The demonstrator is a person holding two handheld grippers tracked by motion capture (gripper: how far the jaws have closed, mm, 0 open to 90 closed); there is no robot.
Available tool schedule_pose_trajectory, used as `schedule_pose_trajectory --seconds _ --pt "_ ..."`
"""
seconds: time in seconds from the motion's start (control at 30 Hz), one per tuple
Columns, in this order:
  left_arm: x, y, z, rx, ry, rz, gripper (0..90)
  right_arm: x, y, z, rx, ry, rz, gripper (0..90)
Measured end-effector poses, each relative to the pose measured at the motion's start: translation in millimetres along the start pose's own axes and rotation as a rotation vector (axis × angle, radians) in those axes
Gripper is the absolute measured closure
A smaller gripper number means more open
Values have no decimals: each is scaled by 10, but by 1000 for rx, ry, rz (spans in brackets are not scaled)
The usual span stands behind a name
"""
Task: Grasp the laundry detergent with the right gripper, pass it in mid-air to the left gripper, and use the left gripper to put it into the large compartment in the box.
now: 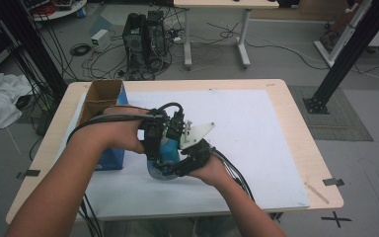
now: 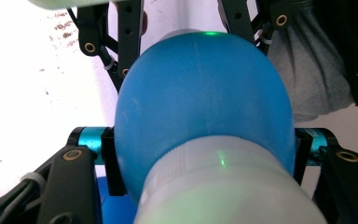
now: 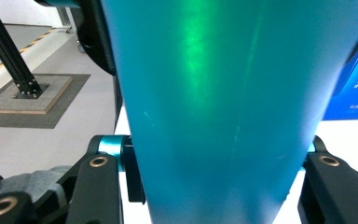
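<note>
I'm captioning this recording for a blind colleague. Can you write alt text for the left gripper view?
A blue bottle with a pale grey cap end sits clamped between the left claw and its two black jaws. Beyond it, another claw's black jaws reach around the bottle above a white table.

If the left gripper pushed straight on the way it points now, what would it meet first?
Nothing new: the left gripper is already clamped on the blue bottle filling its line. Beyond the bottle stand the right gripper's black fingers, probably the next contact, though depth is unclear.
</note>
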State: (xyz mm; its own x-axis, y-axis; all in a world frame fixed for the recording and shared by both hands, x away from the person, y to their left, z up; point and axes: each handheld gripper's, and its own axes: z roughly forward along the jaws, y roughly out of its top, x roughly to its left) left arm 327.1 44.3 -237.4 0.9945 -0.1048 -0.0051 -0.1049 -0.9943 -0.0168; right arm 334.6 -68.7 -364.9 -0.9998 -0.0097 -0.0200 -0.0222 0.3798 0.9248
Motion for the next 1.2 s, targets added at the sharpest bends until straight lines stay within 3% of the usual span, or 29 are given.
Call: schedule_pose_trajectory --seconds 0.37,0.43,0.5,0.53,0.6,0.63,0.73,0.8,0.87,1.0,1.13,1.2 --pt "-14 7 5 17 10 -19 381 0 3 -1 10 5 -6 454" --pt "-31 9 3 16 4 -43 383 3 2 -3 10 6 -2 454" --pt "-25 17 -4 17 10 -36 384 5 0 -6 7 7 -1 453" --pt "-41 16 -6 14 6 -59 384 9 3 -13 9 9 3 452" --pt "-19 31 -22 21 21 -20 385 14 5 -29 7 10 5 444" --pt "-25 30 -26 14 5 -31 385 14 5 -29 7 10 5 444" --pt "-34 36 -67 1 8 -23 386 14 13 -48 -9 11 -3 435" --pt "-42 41 -84 -3 17 -14 386 14 16 -67 -17 17 10 409" --pt "-57 48 -93 0 18 -21 385 5 13 -82 -5 19 23 315" --pt "-54 65 -98 10 12 -18 386 22 3 -105 3 5 38 297" --pt "-34 65 -100 22 11 -29 385 10 5 -153 3 16 9 269" --pt "-21 55 -102 21 7 -36 385 32 10 -174 7 8 31 248"
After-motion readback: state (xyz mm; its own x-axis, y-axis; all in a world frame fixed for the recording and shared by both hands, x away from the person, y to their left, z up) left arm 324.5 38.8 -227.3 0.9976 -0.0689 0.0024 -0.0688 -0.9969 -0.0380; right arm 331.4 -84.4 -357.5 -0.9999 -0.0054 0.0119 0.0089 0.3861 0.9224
